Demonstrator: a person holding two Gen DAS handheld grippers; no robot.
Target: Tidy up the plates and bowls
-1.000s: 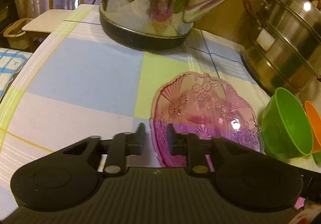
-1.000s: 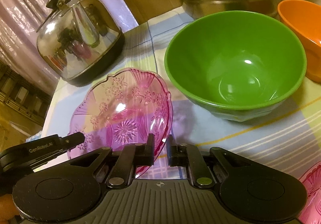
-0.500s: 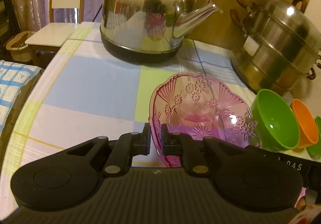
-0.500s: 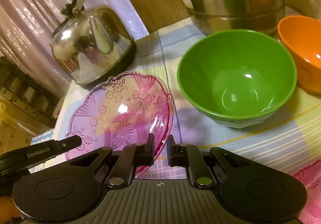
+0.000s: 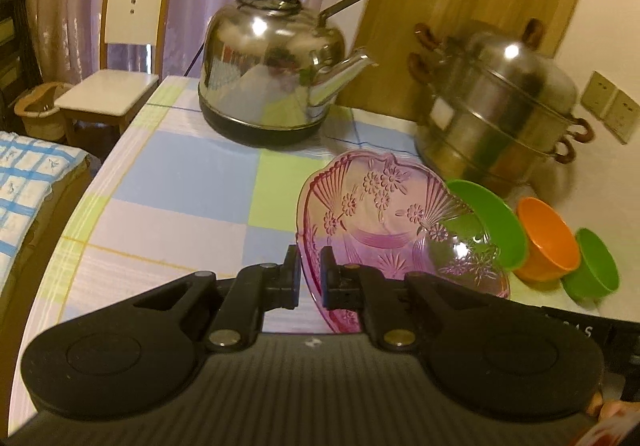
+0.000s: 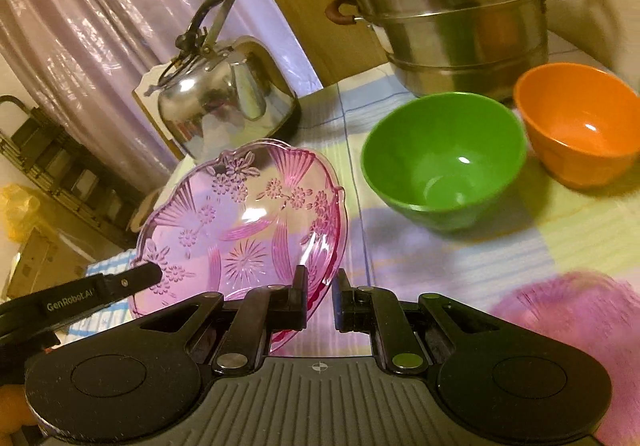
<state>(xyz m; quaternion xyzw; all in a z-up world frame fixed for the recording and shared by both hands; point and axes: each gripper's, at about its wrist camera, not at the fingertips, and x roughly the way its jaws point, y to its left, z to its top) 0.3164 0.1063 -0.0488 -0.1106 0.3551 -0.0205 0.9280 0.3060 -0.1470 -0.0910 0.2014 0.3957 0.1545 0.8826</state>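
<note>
Left wrist view: left gripper (image 5: 310, 278) is clamped on the near rim of the pink glass plate (image 5: 384, 230), which is tilted up off the checked tablecloth (image 5: 180, 186) in front of the green bowl (image 5: 492, 222); it looks like thin pressed glass, so stiff, slick and breakable, and the rim is the only sensible grab spot. Right wrist view: right gripper (image 6: 320, 302) pinches the same plate's opposite rim, plate (image 6: 244, 222) hanging over the table edge left of the green bowl (image 6: 444, 158) and orange bowl (image 6: 580, 126). A two-sided rim hold probably keeps it from twisting out.
</note>
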